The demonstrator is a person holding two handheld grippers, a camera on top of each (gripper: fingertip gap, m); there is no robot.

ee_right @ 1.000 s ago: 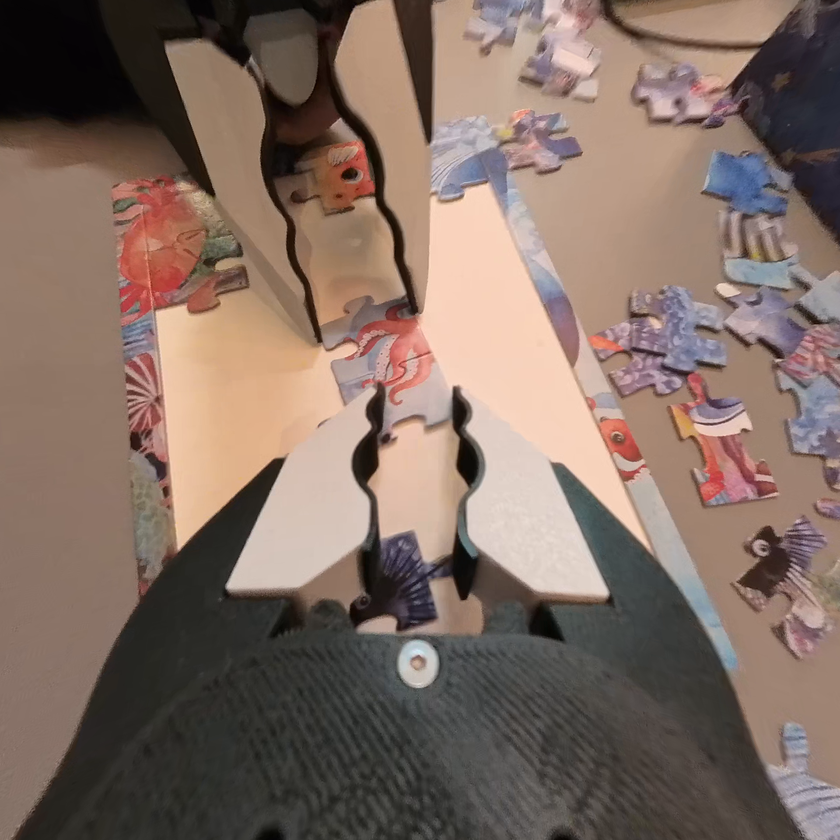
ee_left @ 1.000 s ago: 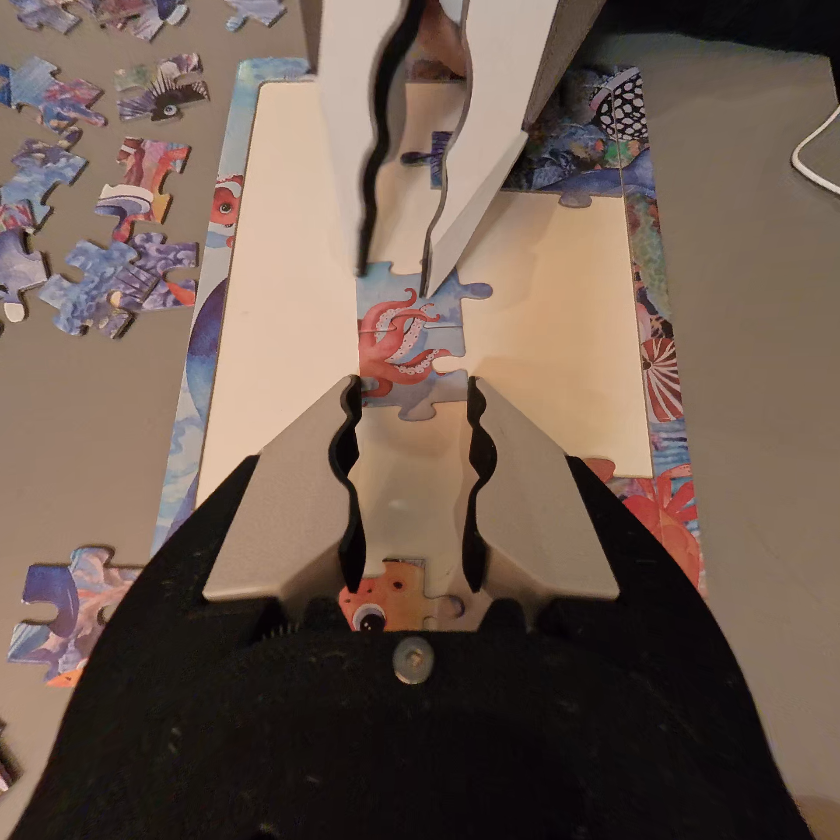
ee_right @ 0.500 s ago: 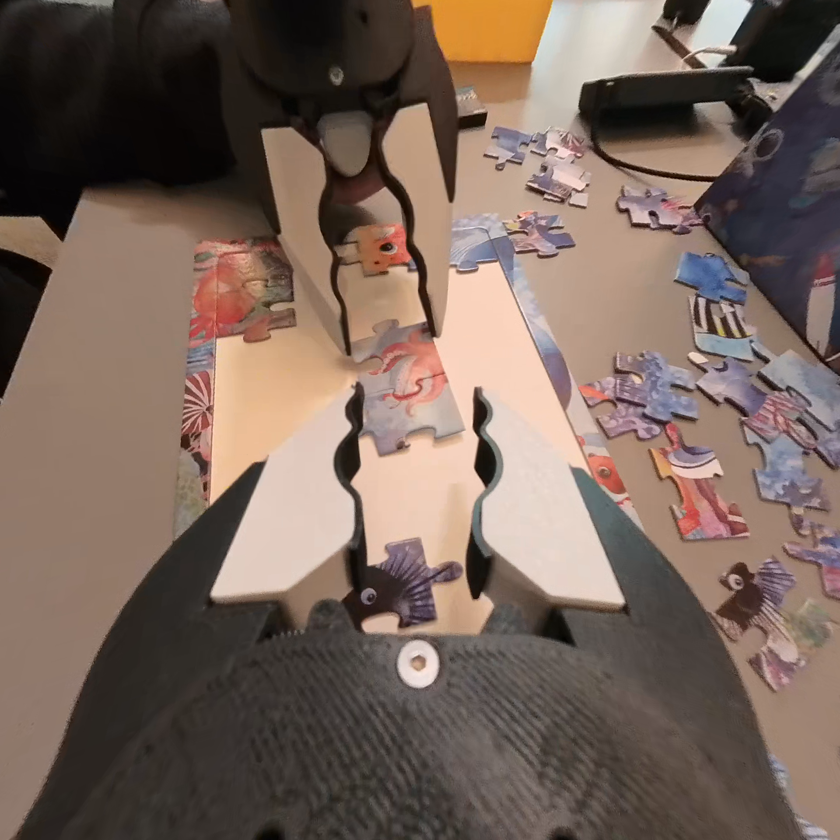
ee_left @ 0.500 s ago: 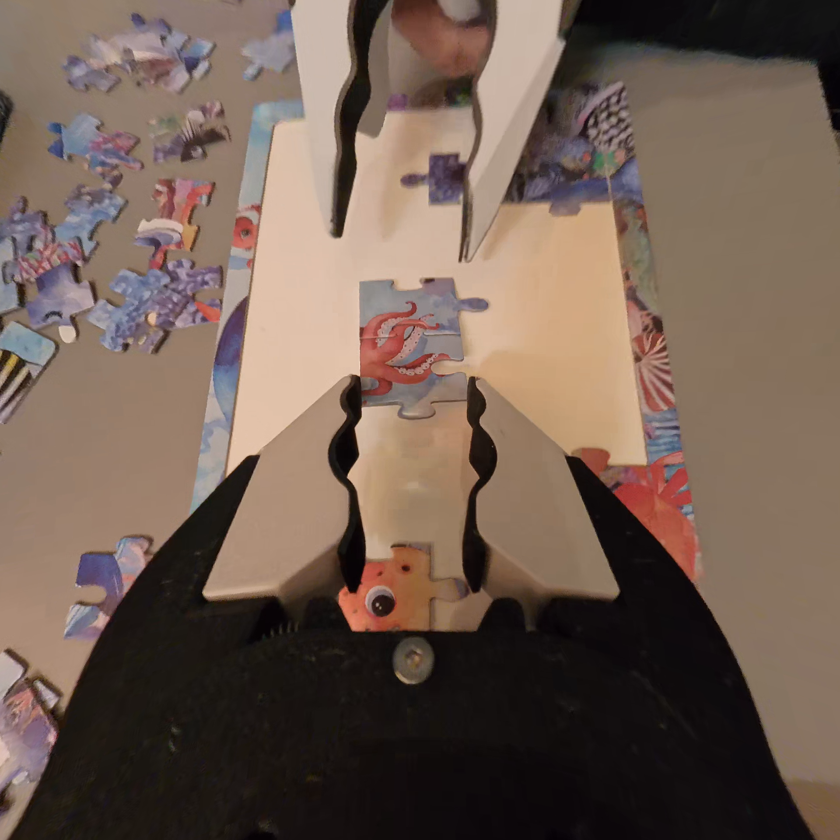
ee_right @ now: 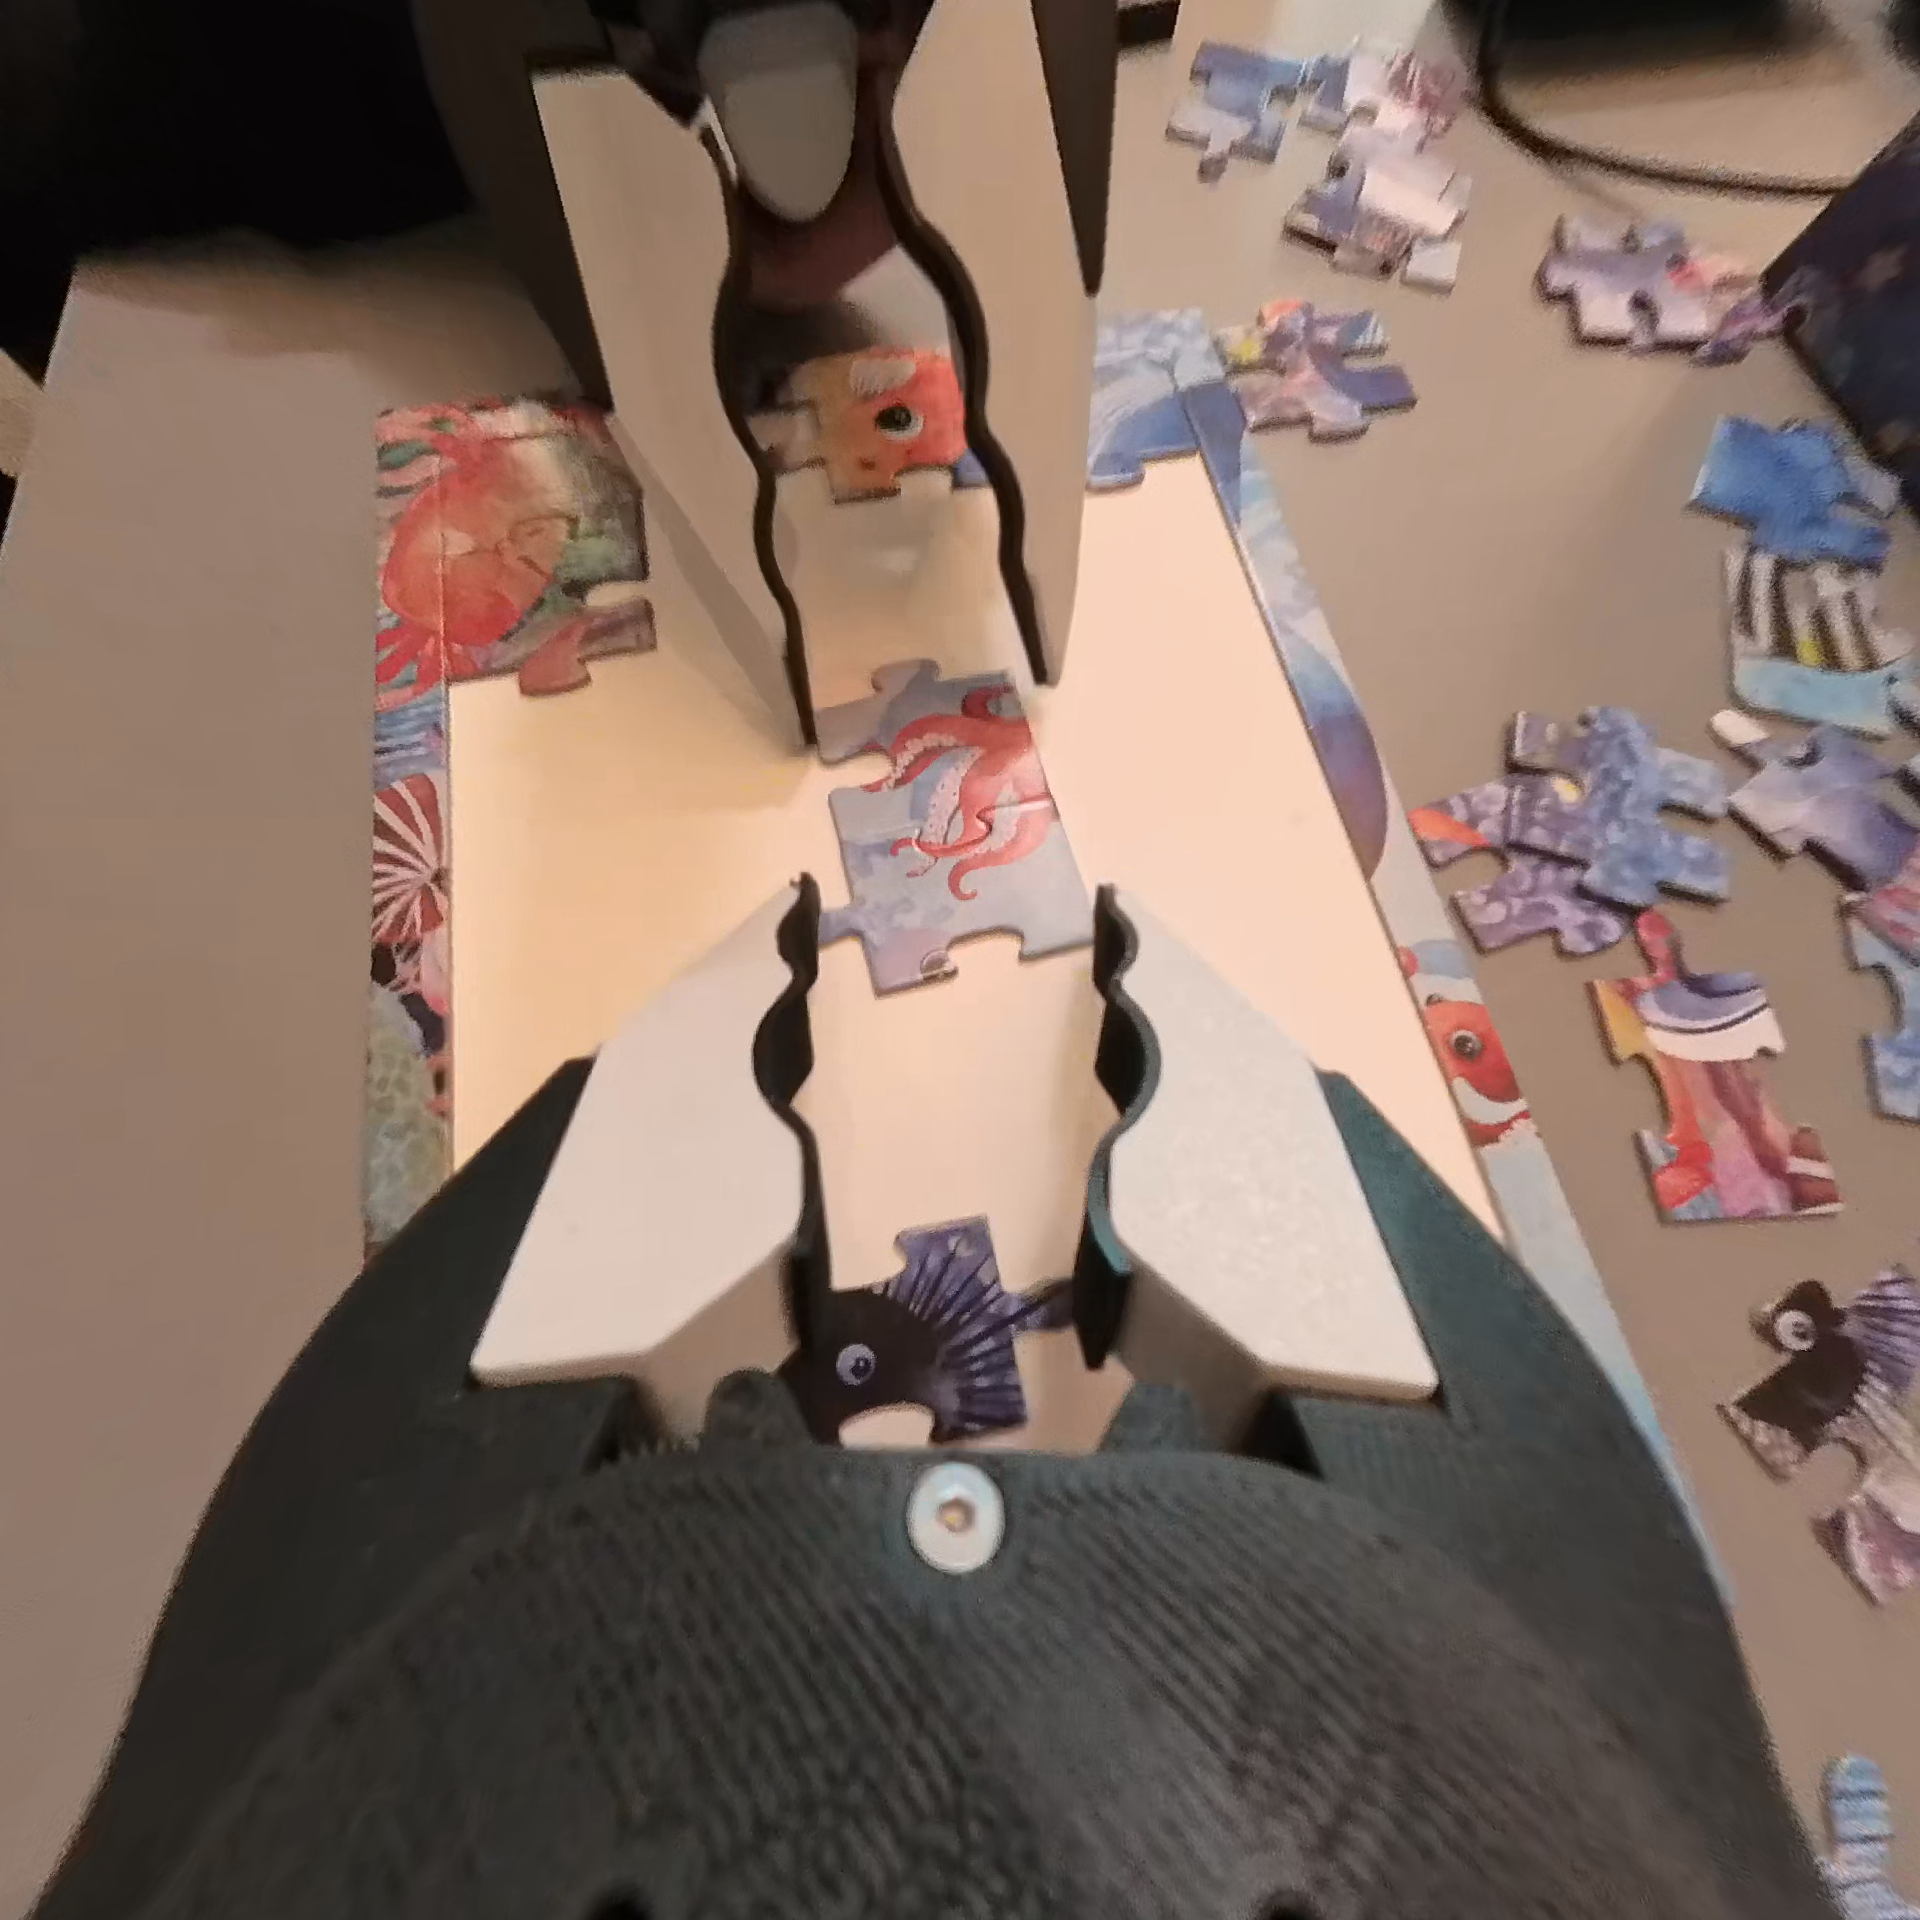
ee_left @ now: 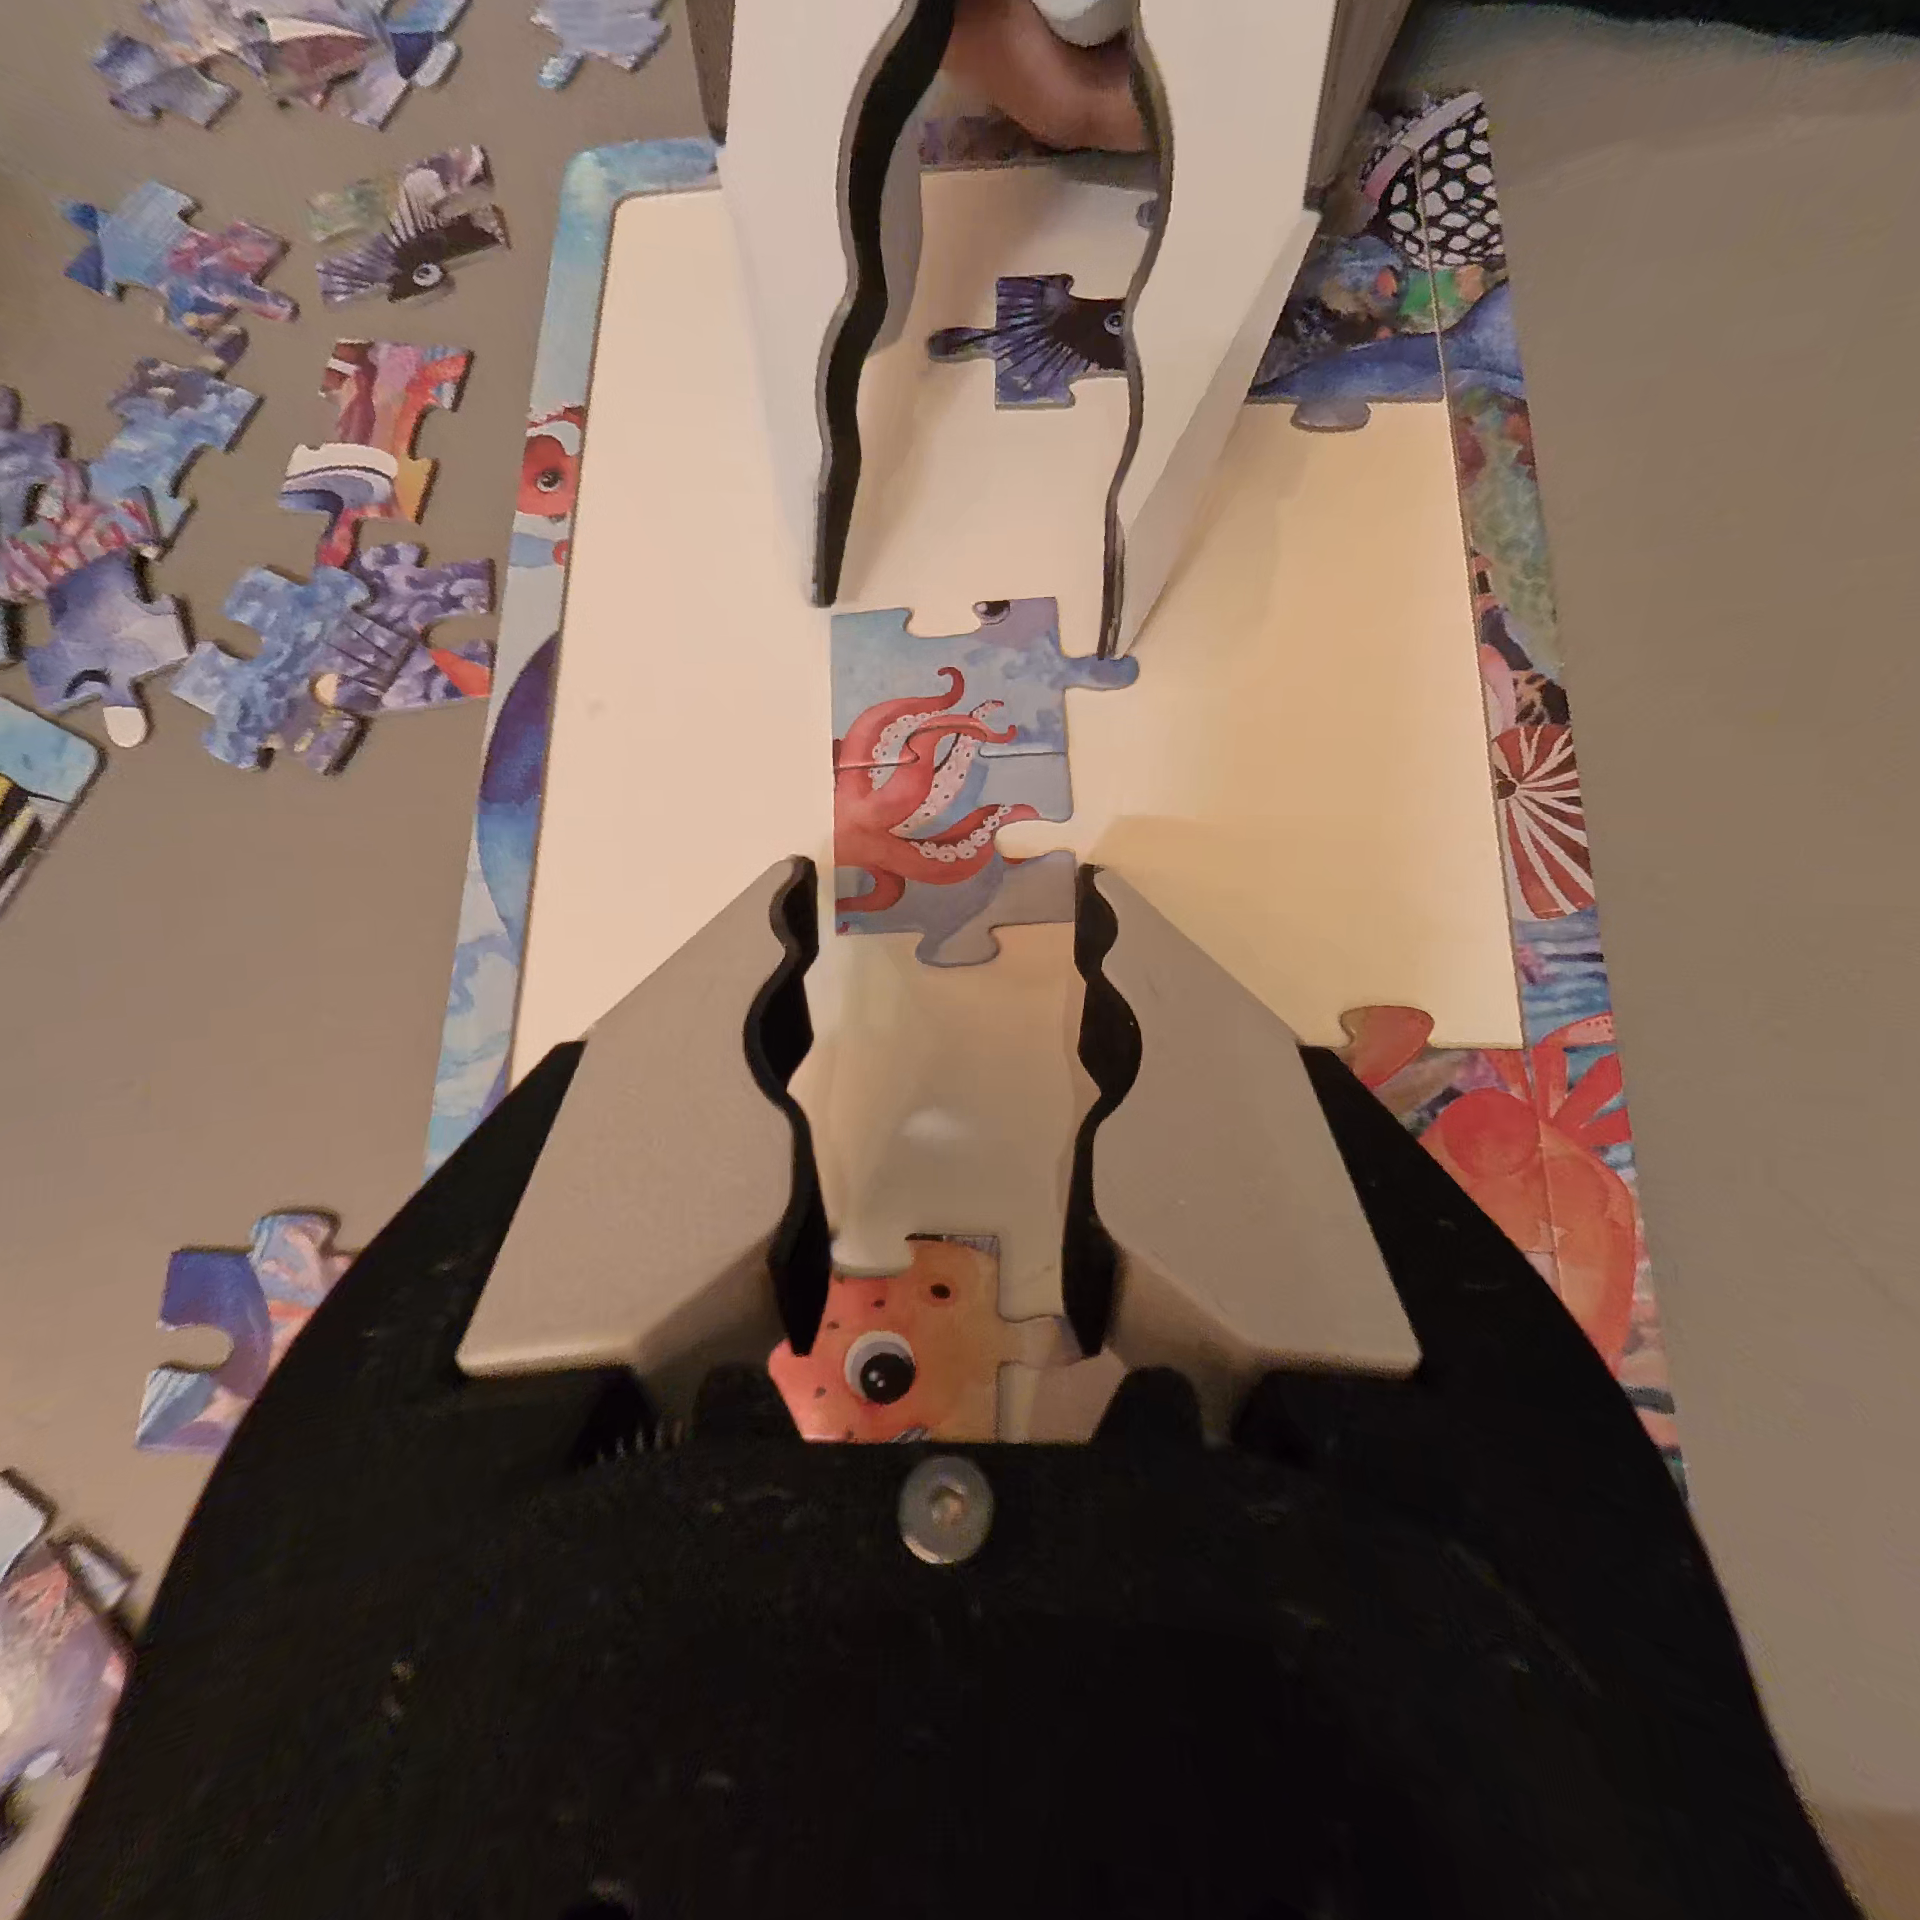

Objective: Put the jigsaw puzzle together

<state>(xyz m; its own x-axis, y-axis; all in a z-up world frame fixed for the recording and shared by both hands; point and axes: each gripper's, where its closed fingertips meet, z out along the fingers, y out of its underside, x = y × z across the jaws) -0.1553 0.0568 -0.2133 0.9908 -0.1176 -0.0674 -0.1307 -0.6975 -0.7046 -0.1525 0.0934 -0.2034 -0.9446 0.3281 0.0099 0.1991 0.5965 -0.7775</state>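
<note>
Two joined octopus pieces point(ee_left: 951, 769) lie in the middle of the cream puzzle board point(ee_left: 675, 623). My left gripper point(ee_left: 943, 883) is open, with its tips at the near edge of these pieces, one at each side. My right gripper point(ee_left: 966, 623) faces it, open, with its tips at the far edge. In the right wrist view the octopus pieces point(ee_right: 956, 821) lie between my right gripper point(ee_right: 951, 904) and the left gripper point(ee_right: 920, 707). An orange fish piece point(ee_left: 904, 1340) lies on the board between the left fingers. A purple fish piece point(ee_right: 914, 1351) lies between the right fingers.
The puzzle's border is partly put together, with a red crab corner point(ee_left: 1527, 1143) and a spotted fish corner point(ee_left: 1434, 208). Several loose pieces point(ee_left: 332, 665) lie on the grey table point(ee_left: 260, 987) beside the board; they also show in the right wrist view point(ee_right: 1590, 831). A dark box point(ee_right: 1860, 291) stands at the far right. Across from one pair of fingers to the other is roughly 5 centimetres. It is some 8 centimetres from my left tips to the orange fish piece point(ee_left: 904, 1340). It is also in sight in the right wrist view point(ee_right: 883, 434).
The right gripper, nearly shut on the far octopus piece a second ago, opened wide, drew back, then came down again at the pieces' far edge. The left gripper has hardly moved.
</note>
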